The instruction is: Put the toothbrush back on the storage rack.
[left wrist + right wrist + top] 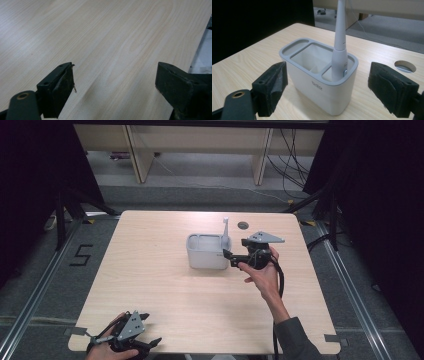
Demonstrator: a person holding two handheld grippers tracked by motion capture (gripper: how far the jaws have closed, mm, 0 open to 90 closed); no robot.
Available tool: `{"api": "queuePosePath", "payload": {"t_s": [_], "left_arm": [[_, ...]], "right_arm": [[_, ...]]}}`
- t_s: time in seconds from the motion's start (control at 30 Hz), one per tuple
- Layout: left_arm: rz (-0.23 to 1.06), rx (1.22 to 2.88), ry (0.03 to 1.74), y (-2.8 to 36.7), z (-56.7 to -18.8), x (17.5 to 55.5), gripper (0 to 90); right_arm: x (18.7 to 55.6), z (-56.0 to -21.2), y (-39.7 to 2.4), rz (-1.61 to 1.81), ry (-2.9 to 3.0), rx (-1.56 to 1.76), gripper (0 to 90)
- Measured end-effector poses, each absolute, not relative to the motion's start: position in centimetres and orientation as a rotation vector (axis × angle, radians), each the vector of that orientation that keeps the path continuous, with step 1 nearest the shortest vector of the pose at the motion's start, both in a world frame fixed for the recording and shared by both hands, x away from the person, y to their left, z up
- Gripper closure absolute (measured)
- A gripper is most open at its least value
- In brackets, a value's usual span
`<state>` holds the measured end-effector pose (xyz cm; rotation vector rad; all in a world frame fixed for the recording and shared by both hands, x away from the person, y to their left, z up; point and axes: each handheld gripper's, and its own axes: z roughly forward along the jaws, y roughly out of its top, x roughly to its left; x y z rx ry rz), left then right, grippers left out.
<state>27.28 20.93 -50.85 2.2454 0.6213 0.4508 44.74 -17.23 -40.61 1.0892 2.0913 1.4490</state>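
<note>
A white holder (207, 252) with a grey rim (294, 58) stands near the middle of the table. A white electric toothbrush (226, 233) stands upright in its end compartment (340, 50). My right gripper (228, 256) sits just right of the holder, open, its jaws wide apart and facing the holder (319, 82); nothing is between them. My left gripper (150, 330) rests at the table's near left edge, open over bare wood (115, 85).
The light wooden table (165, 295) has a round cable hole (243, 225) behind the holder, also seen in the right gripper view (405, 66). Beyond the far edge are wooden furniture legs (140, 160) and cables (292, 165) on the floor. Dark curtains flank both sides.
</note>
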Motion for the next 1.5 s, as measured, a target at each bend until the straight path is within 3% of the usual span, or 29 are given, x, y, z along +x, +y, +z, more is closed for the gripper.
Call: {"api": "queuePosePath", "payload": {"t_s": [1.5], "left_arm": [[0.461,2.242,0.624,20.9,-50.8,27.3,14.7]], "right_arm": [[39.7,-43.1,-18.4,1.371,2.174,1.055,16.1]]}}
